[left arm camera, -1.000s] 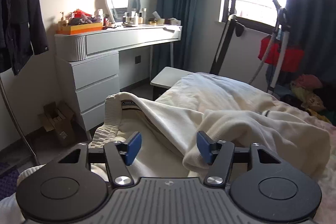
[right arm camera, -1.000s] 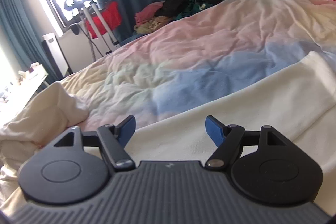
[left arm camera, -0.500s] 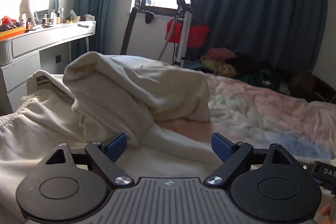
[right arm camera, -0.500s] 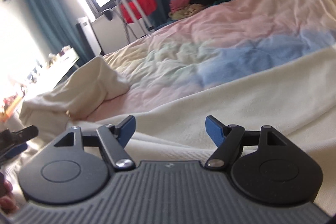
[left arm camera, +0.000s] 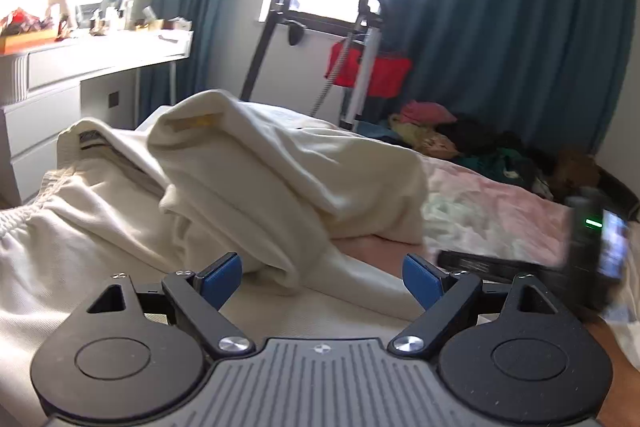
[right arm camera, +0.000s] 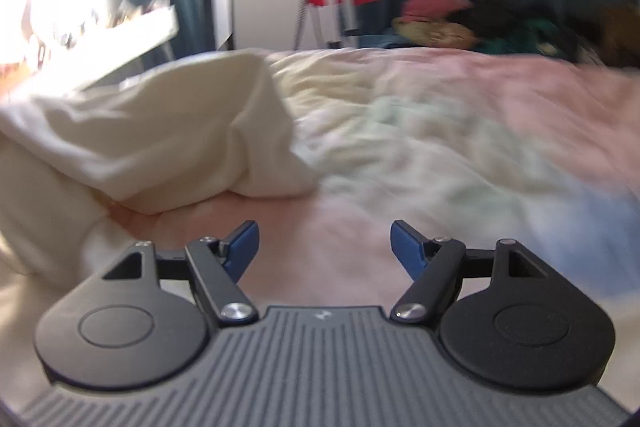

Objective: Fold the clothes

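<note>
**Here, both grippers hang empty over the bed**

Here the left gripper hovers low over a cream garment that lies heaped and partly folded on the bed. Its jaws have just been opening and now stand wide apart; a fold of the cream cloth lies between and below the blue pads, but they do not press on it. The garment's ribbed waistband shows at the left edge. At the right of this view the right gripper appears as a dark blur.

In its own blurred view, the right gripper has its jaws apart too, with nothing between them, above the pastel duvet. The cream garment sits ahead and to the left, clear of the pads.

Beyond the bed stand a white dressing table, teal curtains and a pile of clothes.
</note>
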`<act>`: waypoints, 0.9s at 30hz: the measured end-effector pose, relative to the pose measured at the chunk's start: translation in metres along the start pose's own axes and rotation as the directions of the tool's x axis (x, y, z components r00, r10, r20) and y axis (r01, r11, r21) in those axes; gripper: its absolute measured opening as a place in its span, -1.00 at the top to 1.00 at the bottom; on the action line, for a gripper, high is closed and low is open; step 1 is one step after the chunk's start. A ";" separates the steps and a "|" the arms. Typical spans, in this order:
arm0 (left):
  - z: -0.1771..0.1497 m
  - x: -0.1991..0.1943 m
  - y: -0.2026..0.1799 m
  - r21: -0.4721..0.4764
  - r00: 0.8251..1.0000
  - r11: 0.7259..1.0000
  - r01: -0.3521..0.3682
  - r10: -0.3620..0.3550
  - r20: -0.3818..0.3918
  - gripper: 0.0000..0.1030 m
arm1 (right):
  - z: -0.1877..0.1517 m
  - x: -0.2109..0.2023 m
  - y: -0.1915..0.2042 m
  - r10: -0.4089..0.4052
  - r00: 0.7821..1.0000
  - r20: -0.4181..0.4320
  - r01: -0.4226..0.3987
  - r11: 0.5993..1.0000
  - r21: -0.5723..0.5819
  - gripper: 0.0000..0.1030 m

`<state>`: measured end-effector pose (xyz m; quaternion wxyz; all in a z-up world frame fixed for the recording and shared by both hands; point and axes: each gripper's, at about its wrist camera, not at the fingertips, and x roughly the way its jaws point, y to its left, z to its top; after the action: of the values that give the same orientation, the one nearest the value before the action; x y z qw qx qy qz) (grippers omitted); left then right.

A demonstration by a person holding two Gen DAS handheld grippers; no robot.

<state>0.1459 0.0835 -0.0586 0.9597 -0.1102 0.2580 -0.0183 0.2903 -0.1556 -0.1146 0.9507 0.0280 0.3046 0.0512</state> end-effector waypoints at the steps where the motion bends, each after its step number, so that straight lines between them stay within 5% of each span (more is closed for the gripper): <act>1: 0.001 0.006 0.006 -0.024 1.000 1.000 -0.007 0.006 -0.013 -0.73 | 0.006 0.015 0.007 -0.012 1.000 -0.005 0.012 1.000 -0.016 -0.44; 7: 0.001 0.043 0.020 -0.072 0.999 0.997 0.014 -0.016 -0.029 -0.73 | 0.041 0.079 0.020 -0.015 0.999 -0.046 0.013 0.999 -0.034 -0.38; 9: 0.000 0.055 0.022 -0.096 0.997 0.993 0.063 -0.067 -0.038 -0.73 | 0.052 0.091 0.026 0.011 0.998 -0.068 -0.013 1.000 -0.021 -0.10; 11: -0.002 0.064 0.023 -0.108 0.993 0.988 0.107 -0.111 -0.039 -0.73 | 0.063 0.094 0.030 0.061 0.996 -0.067 -0.060 0.998 0.010 0.59; 13: -0.004 0.067 0.021 -0.087 0.991 0.988 0.128 -0.131 -0.025 -0.73 | 0.075 0.084 0.028 0.071 0.997 -0.023 -0.069 0.996 0.056 0.72; 18: -0.006 0.061 0.017 -0.058 0.987 0.985 0.164 -0.163 0.008 -0.73 | 0.102 0.035 0.001 -0.066 0.994 0.084 0.066 0.998 -0.001 0.84; 22: -0.008 0.056 0.017 -0.077 0.986 0.983 0.165 -0.166 -0.004 -0.73 | 0.120 -0.026 -0.047 -0.196 0.966 0.171 0.197 0.980 0.014 0.86; 27: -0.008 0.040 0.012 -0.050 0.987 0.986 0.160 -0.159 0.017 -0.73 | 0.127 -0.102 -0.124 -0.409 0.882 0.235 0.407 0.911 0.058 0.86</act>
<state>0.1762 0.0903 -0.0878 0.9537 -0.1551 0.2423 -0.0878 0.2914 -0.2932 0.0370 0.9700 -0.0274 0.1854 -0.1548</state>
